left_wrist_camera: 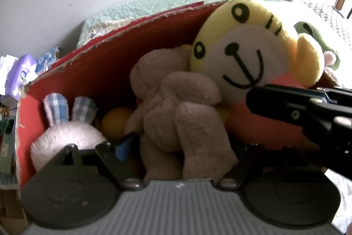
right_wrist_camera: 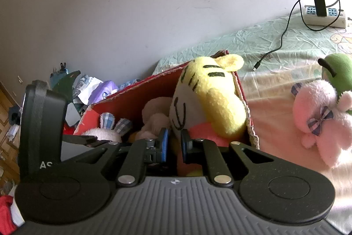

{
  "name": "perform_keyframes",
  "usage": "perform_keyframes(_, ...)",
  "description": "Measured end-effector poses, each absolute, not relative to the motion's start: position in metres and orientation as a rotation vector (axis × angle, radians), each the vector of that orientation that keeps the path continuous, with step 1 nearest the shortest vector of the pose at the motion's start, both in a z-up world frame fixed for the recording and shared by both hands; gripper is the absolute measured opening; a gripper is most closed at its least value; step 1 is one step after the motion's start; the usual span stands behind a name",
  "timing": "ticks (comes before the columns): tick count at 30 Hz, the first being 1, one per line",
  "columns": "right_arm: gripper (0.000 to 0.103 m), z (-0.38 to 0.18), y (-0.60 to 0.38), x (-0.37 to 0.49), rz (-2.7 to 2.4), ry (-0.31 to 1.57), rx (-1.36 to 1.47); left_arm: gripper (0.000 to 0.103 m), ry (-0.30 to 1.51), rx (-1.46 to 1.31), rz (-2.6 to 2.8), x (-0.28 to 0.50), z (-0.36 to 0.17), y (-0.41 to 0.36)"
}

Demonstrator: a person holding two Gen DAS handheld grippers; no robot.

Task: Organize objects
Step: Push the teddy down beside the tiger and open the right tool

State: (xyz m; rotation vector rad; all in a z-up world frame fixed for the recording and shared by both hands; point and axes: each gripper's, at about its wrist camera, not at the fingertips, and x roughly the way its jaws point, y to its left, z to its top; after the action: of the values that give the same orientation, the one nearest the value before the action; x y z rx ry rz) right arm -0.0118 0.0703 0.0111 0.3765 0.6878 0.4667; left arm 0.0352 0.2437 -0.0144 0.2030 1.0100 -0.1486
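A red cardboard box (left_wrist_camera: 105, 63) on the bed holds several soft toys. A yellow tiger plush (left_wrist_camera: 246, 47) leans at its right end, a beige bear plush (left_wrist_camera: 176, 107) lies in the middle, and a white bunny with checked ears (left_wrist_camera: 66, 133) sits at the left. My left gripper (left_wrist_camera: 182, 147) is open around the beige bear's legs; only its left blue pad (left_wrist_camera: 124, 147) shows. My right gripper (right_wrist_camera: 173, 144) stands with jaws partly closed on the tiger plush (right_wrist_camera: 209, 98) at its orange body. The right gripper also shows in the left wrist view (left_wrist_camera: 308, 111).
A pink plush with a checked bow (right_wrist_camera: 319, 118) and a green plush (right_wrist_camera: 338, 72) lie on the bed right of the box. A power strip with charger and cable (right_wrist_camera: 323, 14) sits near the wall. Clutter and a purple tissue pack (right_wrist_camera: 103, 91) lie left of the box.
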Motion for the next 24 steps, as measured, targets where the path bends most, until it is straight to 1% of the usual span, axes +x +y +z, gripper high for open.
perform_keyframes(10,0.007,0.0121,0.0681,-0.0165,0.461,0.668,0.354,0.085,1.01,0.221,-0.15,0.0339,-0.0146,0.2437)
perform_keyframes(24,0.007,0.014,0.0644,-0.0208,0.486,0.658,0.324,0.086,1.008,0.216,-0.125,0.0347,-0.0152,0.2433)
